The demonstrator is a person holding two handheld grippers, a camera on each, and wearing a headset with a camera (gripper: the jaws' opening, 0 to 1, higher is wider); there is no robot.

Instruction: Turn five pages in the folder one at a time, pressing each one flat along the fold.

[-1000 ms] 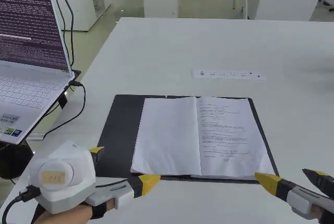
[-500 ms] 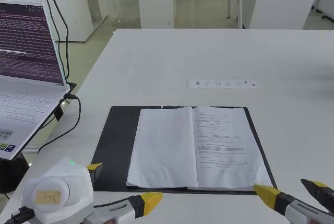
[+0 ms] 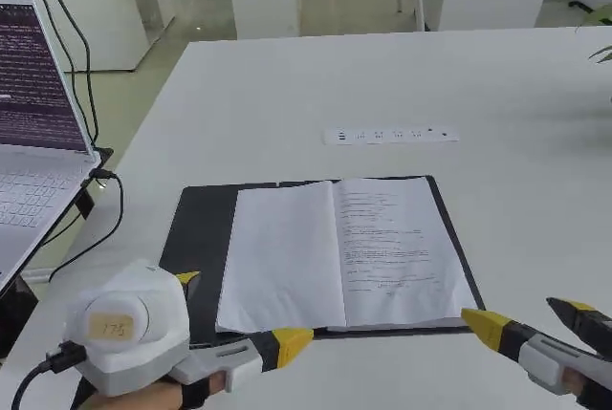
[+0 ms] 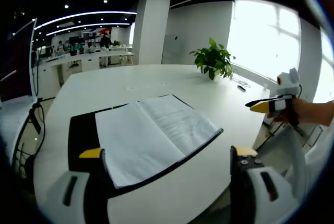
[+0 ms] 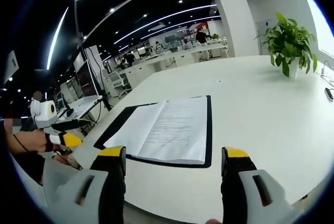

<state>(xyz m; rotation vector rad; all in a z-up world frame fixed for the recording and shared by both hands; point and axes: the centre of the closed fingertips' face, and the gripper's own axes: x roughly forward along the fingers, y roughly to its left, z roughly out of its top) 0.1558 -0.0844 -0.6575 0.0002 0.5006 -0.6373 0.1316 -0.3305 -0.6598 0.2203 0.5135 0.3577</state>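
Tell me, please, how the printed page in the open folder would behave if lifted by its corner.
The printed page looks like one thin sheet, so probably floppy and light. Held at the fold of the folder, it should hinge over rather than slide.

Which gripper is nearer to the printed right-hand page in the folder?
Right. The right gripper is just off the near right corner of the printed page. The left gripper is at the near left part of the folder, by the blank page, farther from the print.

Black folder point(image 3: 203, 238) lies open flat, white pages point(image 3: 344, 249) spread.
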